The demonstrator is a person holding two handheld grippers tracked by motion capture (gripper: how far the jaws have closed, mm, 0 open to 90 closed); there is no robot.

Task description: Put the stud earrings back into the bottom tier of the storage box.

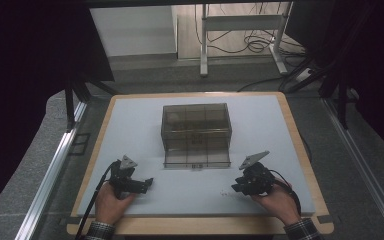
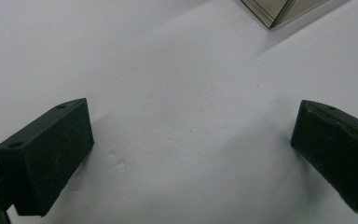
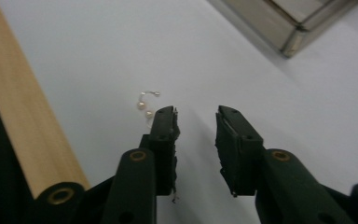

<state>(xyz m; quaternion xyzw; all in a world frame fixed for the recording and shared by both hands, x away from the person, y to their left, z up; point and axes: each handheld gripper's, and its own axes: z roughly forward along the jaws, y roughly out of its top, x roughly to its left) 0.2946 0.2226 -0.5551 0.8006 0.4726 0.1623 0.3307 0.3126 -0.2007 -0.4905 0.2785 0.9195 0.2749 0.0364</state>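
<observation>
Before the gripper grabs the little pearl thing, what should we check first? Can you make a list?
1. Right gripper jaws apart with nothing between them: ok.
2. Pearl piece between the jaws: not ok, it lies on the mat just outside the left-hand jaw in the right gripper view.
3. Pearl piece clear of the wooden edge: ok.
4. Box drawer pulled out and ready: ok.
5. Left gripper open and out of the way: ok, bare mat between its jaws.
6. Whether the pearl piece is one piece or loose bits: cannot tell.
</observation>
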